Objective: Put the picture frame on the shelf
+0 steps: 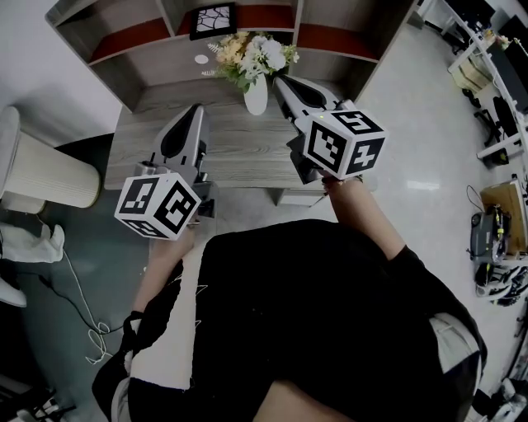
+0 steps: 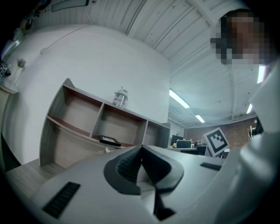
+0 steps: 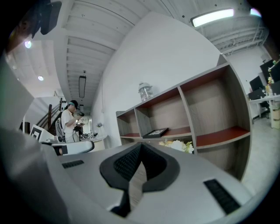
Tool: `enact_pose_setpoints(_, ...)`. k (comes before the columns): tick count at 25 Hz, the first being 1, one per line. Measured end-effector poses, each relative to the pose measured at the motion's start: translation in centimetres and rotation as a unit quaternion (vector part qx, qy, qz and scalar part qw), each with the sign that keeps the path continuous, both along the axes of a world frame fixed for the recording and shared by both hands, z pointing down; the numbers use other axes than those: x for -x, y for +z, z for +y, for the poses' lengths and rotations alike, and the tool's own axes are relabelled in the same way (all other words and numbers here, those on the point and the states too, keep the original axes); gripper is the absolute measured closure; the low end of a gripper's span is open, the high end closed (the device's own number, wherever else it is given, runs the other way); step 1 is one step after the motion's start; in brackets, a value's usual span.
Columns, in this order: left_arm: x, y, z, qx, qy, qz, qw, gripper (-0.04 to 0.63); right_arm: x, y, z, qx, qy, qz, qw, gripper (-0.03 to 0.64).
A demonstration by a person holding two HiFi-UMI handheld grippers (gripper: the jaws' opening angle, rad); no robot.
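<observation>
The black picture frame (image 1: pixel 213 20) lies flat in the middle compartment of the wooden shelf (image 1: pixel 124 37) at the back of the desk; it also shows in the left gripper view (image 2: pixel 108 140) and the right gripper view (image 3: pixel 155 132). My left gripper (image 1: pixel 196 111) hovers over the desk's left part, its jaws shut with nothing between them (image 2: pixel 141 146). Over the right part, close beside the flower vase (image 1: pixel 256 95), my right gripper (image 1: pixel 280 82) is likewise shut and empty (image 3: pixel 141 145). Both point toward the shelf and stand well short of the frame.
A bunch of flowers (image 1: pixel 252 53) fills the vase at the desk's back centre. A glass jar (image 2: pixel 120 97) stands on top of the shelf. A white cylinder (image 1: pixel 45 173) stands left of the desk. A person (image 3: pixel 69 122) stands far off.
</observation>
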State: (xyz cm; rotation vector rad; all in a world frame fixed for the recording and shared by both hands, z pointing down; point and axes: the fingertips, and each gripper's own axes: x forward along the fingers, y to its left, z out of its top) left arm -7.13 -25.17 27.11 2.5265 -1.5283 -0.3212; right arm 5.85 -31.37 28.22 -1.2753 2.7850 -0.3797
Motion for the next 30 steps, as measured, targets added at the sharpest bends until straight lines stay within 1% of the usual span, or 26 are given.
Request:
enact_pose_setpoints(13,0.8,0.6,-0.5,0.005,-0.004,0.005,1.0,0.584,0.8,0.6,-0.5,0.004,-0.003,0.008,1.0,0.612)
enact_pose_setpoints(30,1.4,0.3,-1.5,0.002,-0.001,0.008,1.0,0.584,1.4,0.4,-1.4,0.003,-0.001,0.018,1.0,0.612)
